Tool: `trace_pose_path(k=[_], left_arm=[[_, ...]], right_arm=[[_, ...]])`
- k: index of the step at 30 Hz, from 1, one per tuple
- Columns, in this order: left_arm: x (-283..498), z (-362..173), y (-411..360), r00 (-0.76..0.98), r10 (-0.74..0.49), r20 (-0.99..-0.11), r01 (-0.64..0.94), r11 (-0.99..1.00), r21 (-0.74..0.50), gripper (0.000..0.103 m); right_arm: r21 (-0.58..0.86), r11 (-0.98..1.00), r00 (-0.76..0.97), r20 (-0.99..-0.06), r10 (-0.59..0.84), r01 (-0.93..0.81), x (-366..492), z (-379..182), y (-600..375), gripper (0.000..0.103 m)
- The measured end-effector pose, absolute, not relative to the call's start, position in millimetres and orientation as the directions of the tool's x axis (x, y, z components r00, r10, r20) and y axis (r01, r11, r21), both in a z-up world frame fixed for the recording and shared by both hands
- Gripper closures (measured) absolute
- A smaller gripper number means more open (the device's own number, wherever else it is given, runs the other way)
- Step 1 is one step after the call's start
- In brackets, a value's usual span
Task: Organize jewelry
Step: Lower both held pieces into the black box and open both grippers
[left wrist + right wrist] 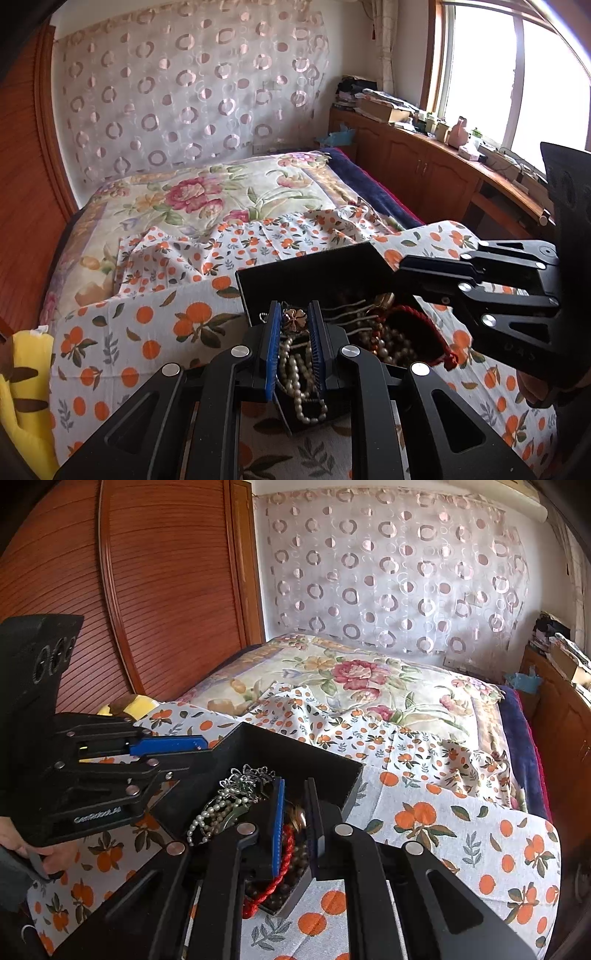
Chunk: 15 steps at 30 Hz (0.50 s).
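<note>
Now both grippers [293, 325] [295, 805] nearly closed over black jewelry box [314, 267] (pearls inside).

Two close wrist views, angled down, sharing black box [314, 273]

A lived-in home bedroom — seen from the foot of the bed.

The bed [207, 199] carries a floral quilt with an orange-print sheet [461, 834] spread over its near end. Behind its head hangs a sheer curtain [192, 96] patterned with rings. A ribbed wooden wardrobe door [166, 590] stands along one side of the bed; along the other runs a low wooden cabinet [424, 162] — cluttered with boxes and papers — under a bright window [517, 74].
</note>
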<state>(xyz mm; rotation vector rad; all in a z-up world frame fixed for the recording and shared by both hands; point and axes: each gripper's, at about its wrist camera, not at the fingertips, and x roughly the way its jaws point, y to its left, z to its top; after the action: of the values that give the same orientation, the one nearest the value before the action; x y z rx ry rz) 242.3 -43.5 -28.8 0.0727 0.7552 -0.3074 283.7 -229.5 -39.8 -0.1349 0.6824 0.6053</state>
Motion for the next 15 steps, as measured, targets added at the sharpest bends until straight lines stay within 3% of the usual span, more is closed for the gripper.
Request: trace_pose_path(k=[12,15], left_arm=[[254.6,-28.1,-49.9,0.689,-0.238,-0.684,0.291,0.956,-0.039,0.088],[253.8,-25.9,-50.6,0.696,-0.234,-0.679,0.286,0.958,-0.037,0.078]], right_arm=[[0.074,0.837,0.630,-0.624,0.463,-0.542,278.6,-42.7,-245.9,0.090],[0.071,0.842,0.635,-0.623,0.457,-0.535,275.4,-43.2,-248.1,0.090]])
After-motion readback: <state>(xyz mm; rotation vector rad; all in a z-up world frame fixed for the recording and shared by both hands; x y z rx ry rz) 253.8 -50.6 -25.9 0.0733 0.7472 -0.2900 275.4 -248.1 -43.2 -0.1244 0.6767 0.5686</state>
